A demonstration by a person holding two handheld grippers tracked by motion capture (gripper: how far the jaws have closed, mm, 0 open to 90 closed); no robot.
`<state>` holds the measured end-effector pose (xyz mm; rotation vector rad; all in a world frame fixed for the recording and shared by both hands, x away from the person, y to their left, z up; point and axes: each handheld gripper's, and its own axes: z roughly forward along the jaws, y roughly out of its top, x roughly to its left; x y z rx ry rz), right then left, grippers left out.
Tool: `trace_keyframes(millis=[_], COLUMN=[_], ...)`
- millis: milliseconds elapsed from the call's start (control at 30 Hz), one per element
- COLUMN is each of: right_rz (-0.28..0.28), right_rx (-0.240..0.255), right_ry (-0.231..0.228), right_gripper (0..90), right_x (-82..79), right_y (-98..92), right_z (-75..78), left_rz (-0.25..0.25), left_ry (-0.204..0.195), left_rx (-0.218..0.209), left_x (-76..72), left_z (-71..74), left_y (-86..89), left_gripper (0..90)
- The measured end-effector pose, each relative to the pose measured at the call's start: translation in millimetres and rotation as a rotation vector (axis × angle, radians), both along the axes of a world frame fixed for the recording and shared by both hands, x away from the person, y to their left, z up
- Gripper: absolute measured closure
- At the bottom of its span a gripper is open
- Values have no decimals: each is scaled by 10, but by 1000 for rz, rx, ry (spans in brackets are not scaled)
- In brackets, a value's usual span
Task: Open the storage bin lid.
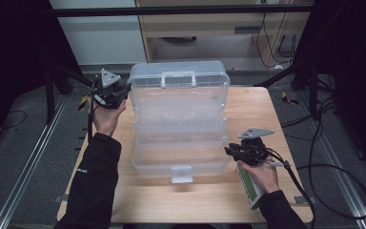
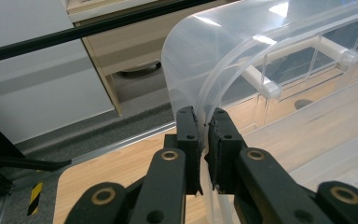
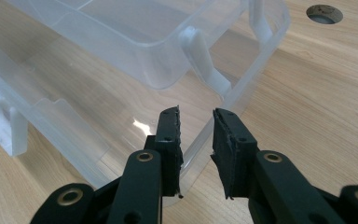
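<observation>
Left gripper (image 2: pixel 204 135) on lid (image 2: pixel 191 65), wooden table (image 1: pixel 248 114).

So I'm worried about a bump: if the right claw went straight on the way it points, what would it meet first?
Probably the clear plastic box: the right claw already straddles its near corner wall, jaws apart, not pressing.
</observation>
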<state>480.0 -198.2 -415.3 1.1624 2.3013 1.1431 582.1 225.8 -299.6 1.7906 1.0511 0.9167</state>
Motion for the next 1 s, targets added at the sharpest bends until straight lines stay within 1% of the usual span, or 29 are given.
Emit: trace_keyframes(millis=[167,300,633,767,833,1000], right_rz=[0,3,2,2,2,2], right_rx=[1,0,1,3,2,5], right_ry=[2,5,10,11,11,14], right_gripper=[721,720,720,719,720,719], right_x=[3,7,11,11,11,12], right_y=[0,-4,-5,-6,-5,-7], right_z=[1,2,4,4,4,5], left_rz=[6,7,14,23,26,32], left_ry=[0,1,8,18,19,23], left_rx=[-3,-21,-16,-13,-21,-23], left_x=[51,92,214,286,313,360], left_z=[0,-10,-15,-17,-26,-36], left_y=[-13,-6,-28,-45,-41,-44], left_gripper=[840,841,835,833,833,831])
